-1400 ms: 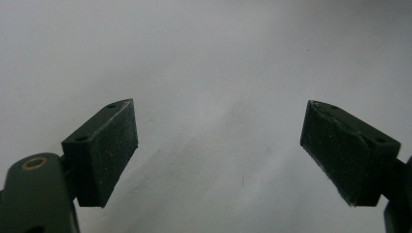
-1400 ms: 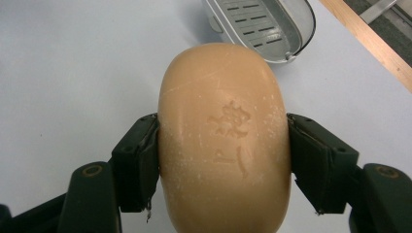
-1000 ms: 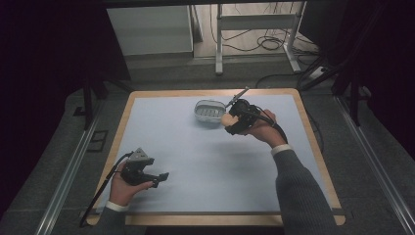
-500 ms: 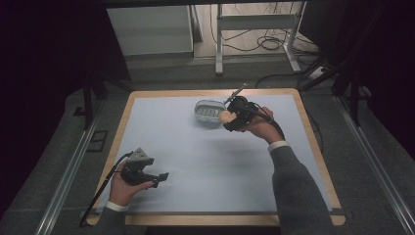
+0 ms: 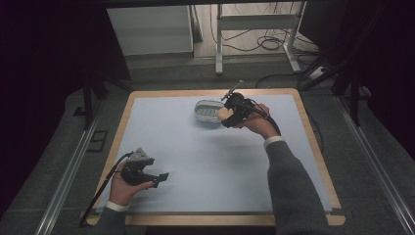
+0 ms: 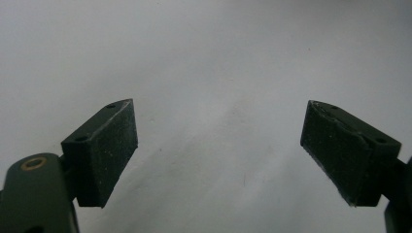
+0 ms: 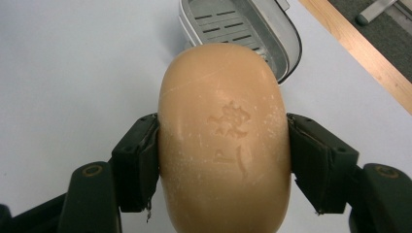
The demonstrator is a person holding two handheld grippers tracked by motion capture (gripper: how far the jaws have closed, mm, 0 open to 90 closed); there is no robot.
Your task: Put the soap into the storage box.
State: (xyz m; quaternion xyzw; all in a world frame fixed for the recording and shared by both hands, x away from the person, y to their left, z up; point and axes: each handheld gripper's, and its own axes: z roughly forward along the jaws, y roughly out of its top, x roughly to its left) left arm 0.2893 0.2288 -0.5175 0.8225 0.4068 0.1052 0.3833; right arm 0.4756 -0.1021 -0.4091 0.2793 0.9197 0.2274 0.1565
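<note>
1. The right gripper (image 5: 226, 115) pinches a tan, oval bar of soap (image 7: 223, 141) across its short width, one black pad pressed on each long side. Held that way the bar's long axis points ahead, towards the dish, which looks suited to laying it in lengthwise.
2. The soap hangs above the pale blue table mat (image 5: 205, 161), at about 4 o'clock from the grey oval plastic soap dish (image 5: 207, 111) in the high view and just beside its rim. In the right gripper view the dish (image 7: 243, 29) lies at 12 o'clock beyond the bar, its slotted drain floor showing empty.
3. The left gripper (image 5: 161, 177) rests low on the mat at about 7 o'clock of the table, well apart from the dish, likely parked out of the way. Its pads (image 6: 104, 145) stand spread wide with nothing between them.
4. The soap's near end is cut off at the bottom of the right gripper view. Its embossed mark is too shallow to read. Whether the bar touches the dish rim cannot be told.
</note>
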